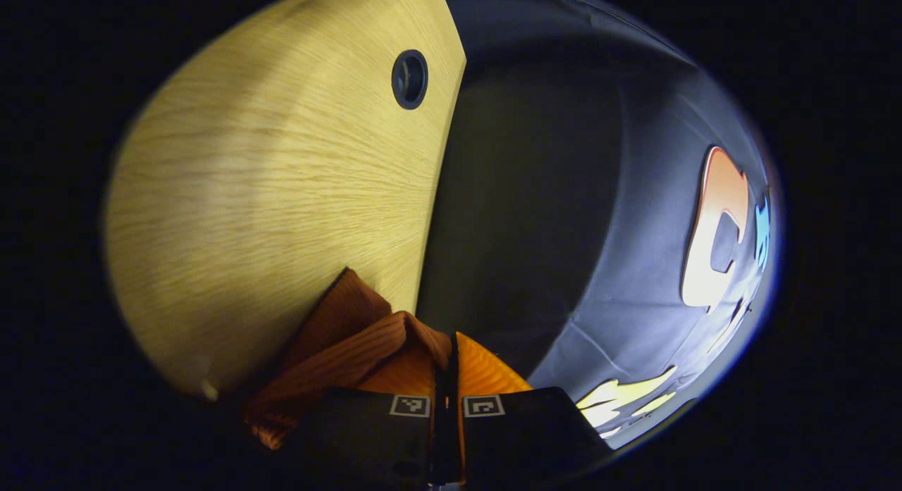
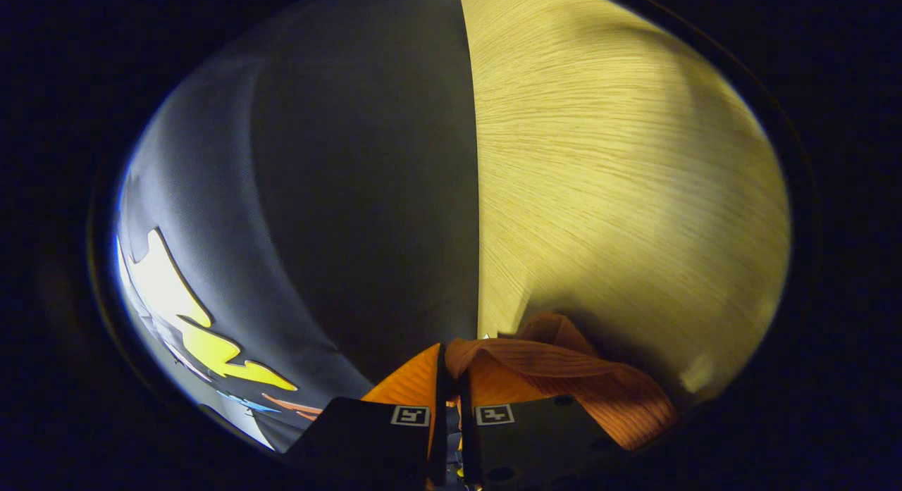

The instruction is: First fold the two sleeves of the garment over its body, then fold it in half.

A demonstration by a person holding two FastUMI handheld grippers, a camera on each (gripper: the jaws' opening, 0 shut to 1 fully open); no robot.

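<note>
Fabric sat pinched in both claws; the left gripper (image 1: 445, 368) was clenched on a fold of the orange ribbed garment (image 1: 352, 343), low in the frame just left of centre, and the cloth draped off toward the lower left over the wooden table (image 1: 268, 181); the right gripper (image 2: 451, 375) likewise gripped the garment (image 2: 564, 378) at the bottom centre of its view, the cloth trailing off to the lower right, with the table (image 2: 620, 181) filling the right half; in each view the table's edge ran down the middle, so both pinches seemed to lie close to that edge. Judging by the paired holds, this looked like a fold being carried, though which one could not be told; to do it well, both hands should travel level and together, keep the held edge taut between them, lay it square on the body, and let go only once the cloth rested flat.
</note>
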